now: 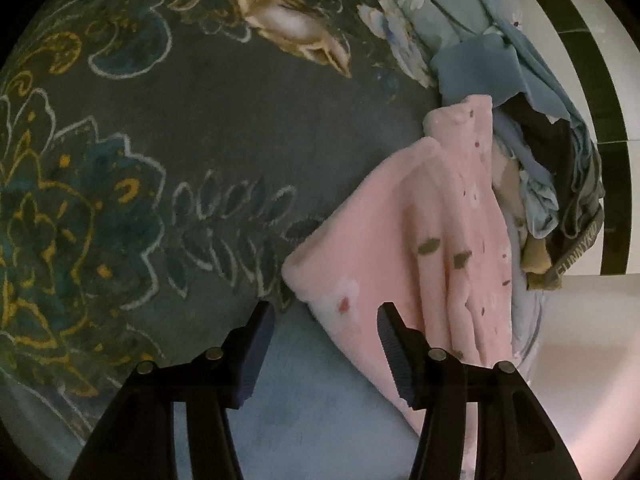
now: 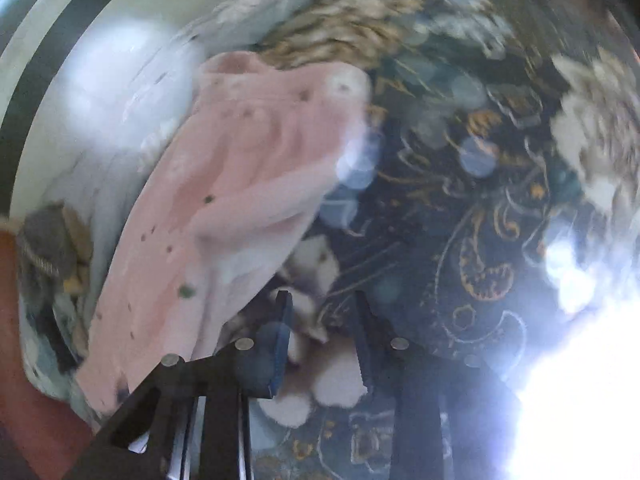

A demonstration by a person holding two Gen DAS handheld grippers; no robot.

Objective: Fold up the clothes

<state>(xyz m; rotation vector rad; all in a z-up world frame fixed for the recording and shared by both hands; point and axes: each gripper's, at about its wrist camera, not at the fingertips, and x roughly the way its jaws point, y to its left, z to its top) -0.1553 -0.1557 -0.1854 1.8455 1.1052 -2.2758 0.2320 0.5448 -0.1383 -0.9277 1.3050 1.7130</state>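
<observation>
Just beside open left tool (image 1: pixel 326 320), pink garment (image 1: pixel 420 240)

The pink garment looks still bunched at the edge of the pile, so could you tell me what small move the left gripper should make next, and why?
Probably ease the left gripper forward and close on the near corner of the pink garment. Its jaws are open and empty, the corner lies just ahead between them, and the garment still drapes crumpled off the clothes pile onto the floral rug.

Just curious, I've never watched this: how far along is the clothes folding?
Barely begun. No folded clothes show. The pink garment lies rumpled, half on the floral bedspread. Both the left gripper and right gripper are open, holding nothing. The clothes pile remains.
</observation>
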